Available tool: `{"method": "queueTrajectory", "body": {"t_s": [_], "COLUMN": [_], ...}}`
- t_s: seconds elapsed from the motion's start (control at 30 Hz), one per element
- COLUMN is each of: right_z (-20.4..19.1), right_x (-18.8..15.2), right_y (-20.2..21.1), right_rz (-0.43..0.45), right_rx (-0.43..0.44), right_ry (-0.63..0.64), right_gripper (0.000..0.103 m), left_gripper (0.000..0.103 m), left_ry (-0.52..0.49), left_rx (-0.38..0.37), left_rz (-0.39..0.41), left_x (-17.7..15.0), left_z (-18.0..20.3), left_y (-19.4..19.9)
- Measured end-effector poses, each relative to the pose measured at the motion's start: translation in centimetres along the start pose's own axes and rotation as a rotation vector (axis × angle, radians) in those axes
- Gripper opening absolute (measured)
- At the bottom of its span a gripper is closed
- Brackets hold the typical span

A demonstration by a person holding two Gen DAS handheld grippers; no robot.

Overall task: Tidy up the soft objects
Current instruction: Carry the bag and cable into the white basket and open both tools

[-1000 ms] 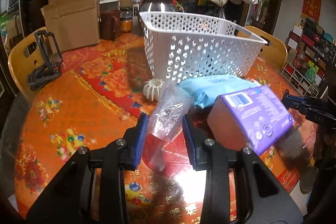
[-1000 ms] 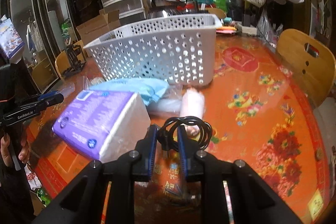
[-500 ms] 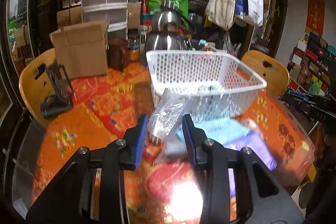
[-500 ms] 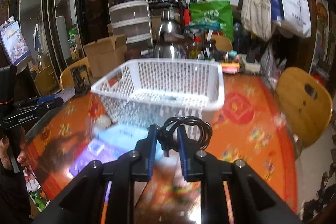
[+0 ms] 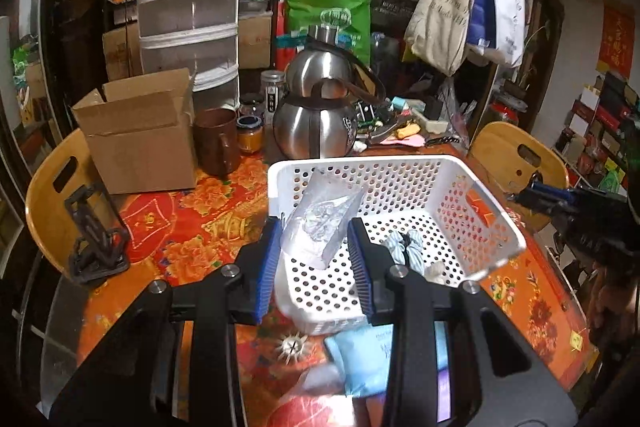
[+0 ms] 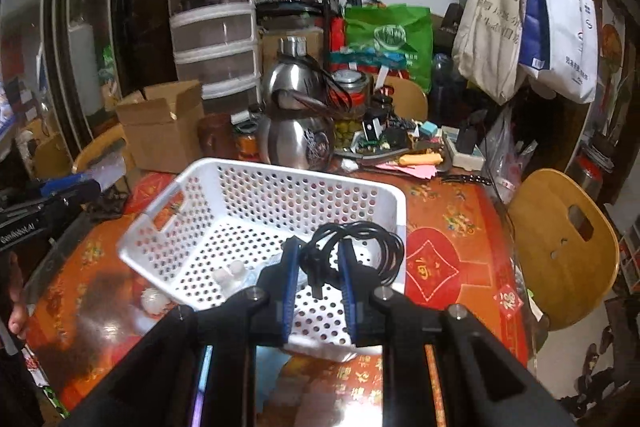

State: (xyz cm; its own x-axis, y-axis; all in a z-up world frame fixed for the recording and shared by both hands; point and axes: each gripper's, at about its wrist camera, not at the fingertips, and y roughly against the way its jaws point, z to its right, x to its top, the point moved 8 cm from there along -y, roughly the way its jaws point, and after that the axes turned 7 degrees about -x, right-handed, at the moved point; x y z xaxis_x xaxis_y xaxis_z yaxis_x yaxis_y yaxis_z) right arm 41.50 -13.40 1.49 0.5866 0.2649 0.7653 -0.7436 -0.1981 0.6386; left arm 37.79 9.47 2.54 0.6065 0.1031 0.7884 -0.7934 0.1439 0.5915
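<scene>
— Clear plastic, crinkled: what is that at frame centre in your left view?

— It is a clear plastic bag [image 5: 320,227]; my left gripper [image 5: 316,263] is clamped narrowly on it, above the white basket [image 5: 496,227], which fills the middle of the frame.

— And your right gripper [image 6: 318,279]?

— Nearly closed on a coiled black cable [image 6: 360,247], over the basket's near right corner. A striped cloth bundle [image 5: 408,251] lies inside; a light blue packet [image 5: 368,359] sits on the red tablecloth [image 5: 168,227], lower centre
</scene>
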Motion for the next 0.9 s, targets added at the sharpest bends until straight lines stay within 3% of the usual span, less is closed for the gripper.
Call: {"method": "queueTrajectory", "body": {"t_s": [0.3,0.7,0.8,0.83,0.87,0.9], "right_z": [0.1,-1.0,-1.2,-1.3,-1.3,-1.2], "right_x": [-1.3,-2.3,-2.3,-2.3,-2.3,-2.2], "right_y": [-6.9,-9.4,-9.7,-9.7,-9.7,-9.6], "right_rz": [-0.13,-0.164,-0.162,-0.16,-0.158,-0.15], "right_rx": [-0.001,0.032,0.029,0.027,0.025,0.014], "right_ry": [-0.019,-0.02,-0.01,-0.007,-0.003,-0.001], "right_gripper": [0.018,0.018,0.032,0.046,0.057,0.061], "left_gripper": [0.032,0.032,0.032,0.033,0.04,0.046], "left_ry": [-0.022,0.01,0.004,0.009,0.015,0.016], "left_rx": [0.034,0.054,0.055,0.05,0.04,0.029], "left_rz": [-0.165,-0.188,-0.179,-0.183,-0.185,-0.19], "left_x": [-1.3,-3.1,-3.0,-3.1,-3.1,-3.2], "left_z": [1.5,0.3,0.1,0.1,0.1,0.1], "left_y": [-8.6,-10.9,-11.0,-11.1,-11.2,-11.3]}}
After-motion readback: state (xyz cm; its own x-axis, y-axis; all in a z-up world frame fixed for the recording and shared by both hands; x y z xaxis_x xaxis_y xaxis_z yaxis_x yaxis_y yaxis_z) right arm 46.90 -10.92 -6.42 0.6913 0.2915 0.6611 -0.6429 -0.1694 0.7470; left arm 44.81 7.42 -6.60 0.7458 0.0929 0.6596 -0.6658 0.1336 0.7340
